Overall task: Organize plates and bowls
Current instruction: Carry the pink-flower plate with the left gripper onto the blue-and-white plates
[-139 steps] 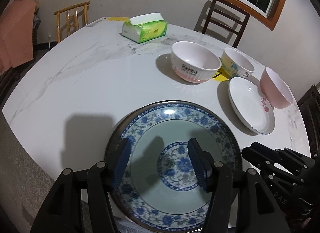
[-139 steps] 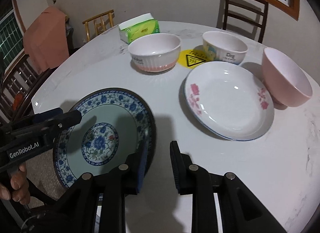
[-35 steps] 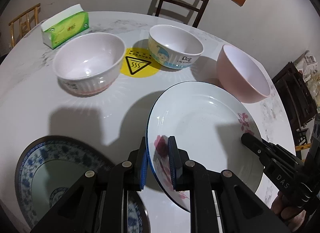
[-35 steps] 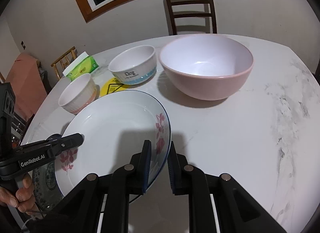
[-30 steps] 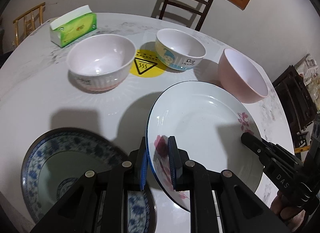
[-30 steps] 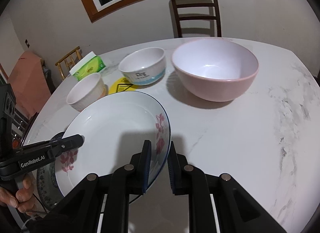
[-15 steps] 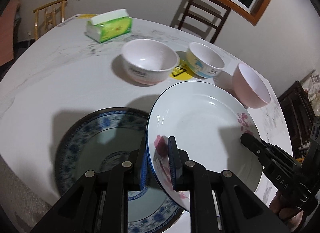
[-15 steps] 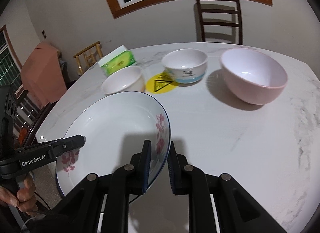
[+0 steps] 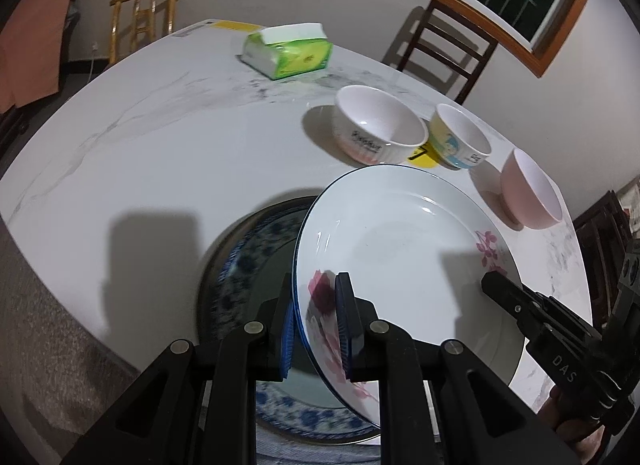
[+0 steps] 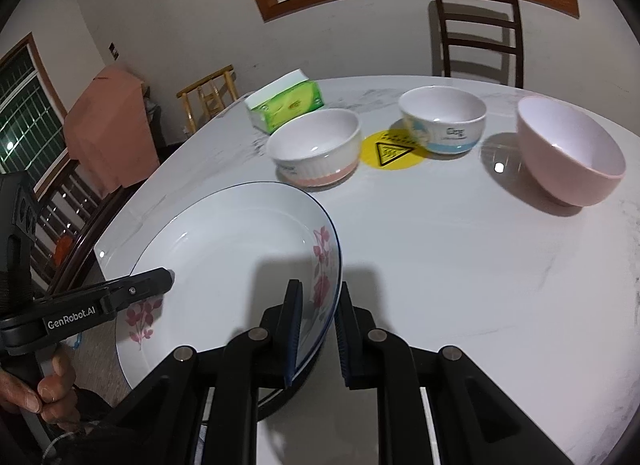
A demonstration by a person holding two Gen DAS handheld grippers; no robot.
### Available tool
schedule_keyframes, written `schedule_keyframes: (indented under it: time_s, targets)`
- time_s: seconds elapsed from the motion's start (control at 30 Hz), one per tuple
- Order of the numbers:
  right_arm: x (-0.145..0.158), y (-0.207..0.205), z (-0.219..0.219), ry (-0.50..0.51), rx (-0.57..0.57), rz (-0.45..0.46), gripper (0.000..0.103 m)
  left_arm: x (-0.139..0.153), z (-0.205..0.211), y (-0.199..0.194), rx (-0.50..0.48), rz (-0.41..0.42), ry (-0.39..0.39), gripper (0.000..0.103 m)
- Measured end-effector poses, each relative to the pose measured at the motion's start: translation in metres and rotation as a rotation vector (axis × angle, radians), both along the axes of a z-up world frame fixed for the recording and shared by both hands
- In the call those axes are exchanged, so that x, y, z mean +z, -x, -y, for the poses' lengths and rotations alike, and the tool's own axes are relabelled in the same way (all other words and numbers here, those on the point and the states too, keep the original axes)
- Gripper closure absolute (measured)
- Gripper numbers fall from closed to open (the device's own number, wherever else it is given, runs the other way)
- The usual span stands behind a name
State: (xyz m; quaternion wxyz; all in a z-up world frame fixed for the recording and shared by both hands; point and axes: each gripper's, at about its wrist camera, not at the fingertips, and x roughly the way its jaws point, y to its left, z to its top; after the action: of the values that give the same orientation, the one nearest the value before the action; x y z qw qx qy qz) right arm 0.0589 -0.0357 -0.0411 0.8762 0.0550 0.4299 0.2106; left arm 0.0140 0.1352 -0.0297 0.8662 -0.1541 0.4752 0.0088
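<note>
White plate (image 9: 404,249), tilted, both rims clamped

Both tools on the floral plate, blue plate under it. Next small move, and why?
Probably lower it straight down. The white floral plate is gripped at opposite rims by the left tool and the right tool, tilted and held above the blue patterned plate, which lies flat on the table. Level it while descending, then open both tools so it nests.

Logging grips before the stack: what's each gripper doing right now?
Left gripper: shut on the white floral plate.
Right gripper: shut on the same plate's opposite rim.
</note>
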Motion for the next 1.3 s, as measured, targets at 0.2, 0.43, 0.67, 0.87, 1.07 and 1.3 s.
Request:
schedule_keyframes:
  time_s: [0.2, 0.43, 0.67, 0.87, 1.07, 1.3]
  targets:
    - [-0.008, 0.002, -0.015, 0.001, 0.03, -0.026, 0.087, -0.008, -0.017, 0.008, 0.039, -0.018, 0.007, 0.088]
    - [-0.02, 0.001, -0.026, 0.013, 0.048, -0.057, 0.087, -0.021, -0.027, 0.009, 0.063, -0.045, 0.011, 0.088]
    - [-0.027, 0.001, -0.031, 0.017, 0.054, -0.079, 0.087, -0.029, -0.031, 0.007, 0.07, -0.061, 0.01, 0.088]
    - [-0.033, 0.0, -0.033, 0.026, 0.054, -0.094, 0.087, -0.036, -0.033, 0.005, 0.069, -0.077, 0.01, 0.088]
    - [-0.035, -0.001, -0.035, 0.041, 0.047, -0.098, 0.086, -0.037, -0.031, 0.004, 0.064, -0.075, -0.001, 0.088]
    - [-0.034, -0.001, -0.038, 0.062, 0.048, -0.099, 0.084, -0.037, -0.03, 0.003, 0.059, -0.079, -0.004, 0.088]
